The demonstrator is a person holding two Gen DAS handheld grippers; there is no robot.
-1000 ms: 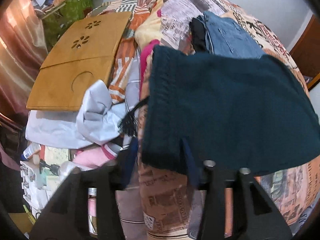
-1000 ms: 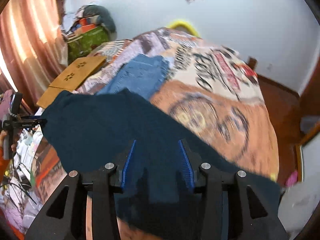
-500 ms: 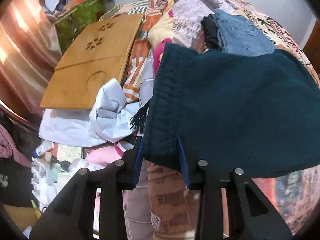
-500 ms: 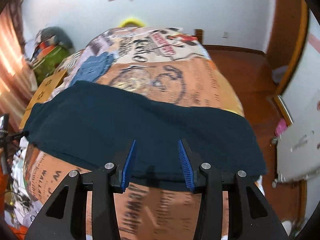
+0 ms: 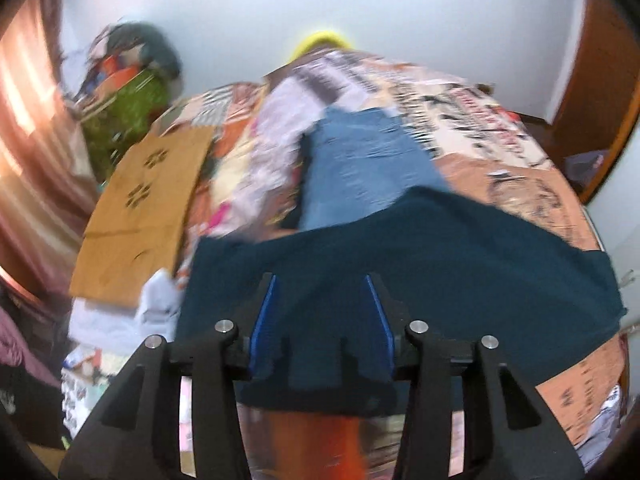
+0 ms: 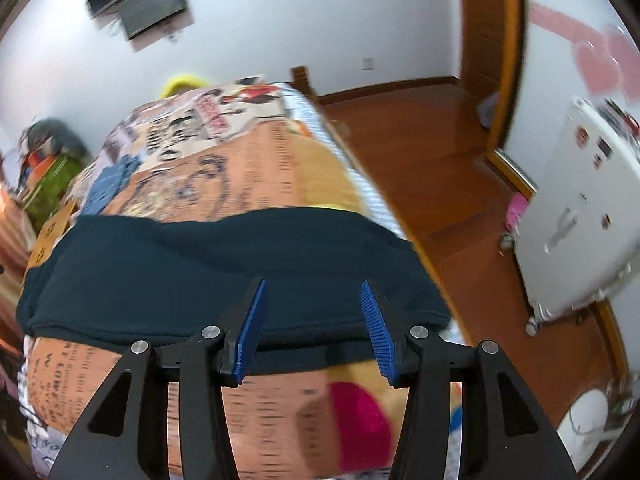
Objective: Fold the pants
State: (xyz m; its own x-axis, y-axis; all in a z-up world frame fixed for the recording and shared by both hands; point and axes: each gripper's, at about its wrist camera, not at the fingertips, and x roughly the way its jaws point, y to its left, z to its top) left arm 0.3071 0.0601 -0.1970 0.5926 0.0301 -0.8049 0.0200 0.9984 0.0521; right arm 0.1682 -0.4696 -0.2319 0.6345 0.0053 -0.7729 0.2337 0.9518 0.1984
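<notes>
The dark teal pants point(image 5: 420, 252) lie folded in a wide band across the near part of the patterned bedspread point(image 5: 512, 168). They also show in the right wrist view point(image 6: 224, 268). My left gripper point(image 5: 322, 288) is open above the pants' near left part, its blue pads apart and empty. My right gripper point(image 6: 312, 292) is open above the pants' near right edge, also empty. Both views are motion-blurred.
Folded blue jeans point(image 5: 360, 164) lie on the bed beyond the pants. A wooden lap board point(image 5: 148, 200) and piled clutter point(image 5: 124, 92) sit at the left. The bed's right edge drops to a wooden floor point(image 6: 452, 168), with a white cabinet point(image 6: 580, 216) at right.
My left gripper opened, let go of the pants' waistband and swung right over the garment. The right gripper drew back toward the near edge. The pants now lie flat on the bed.
</notes>
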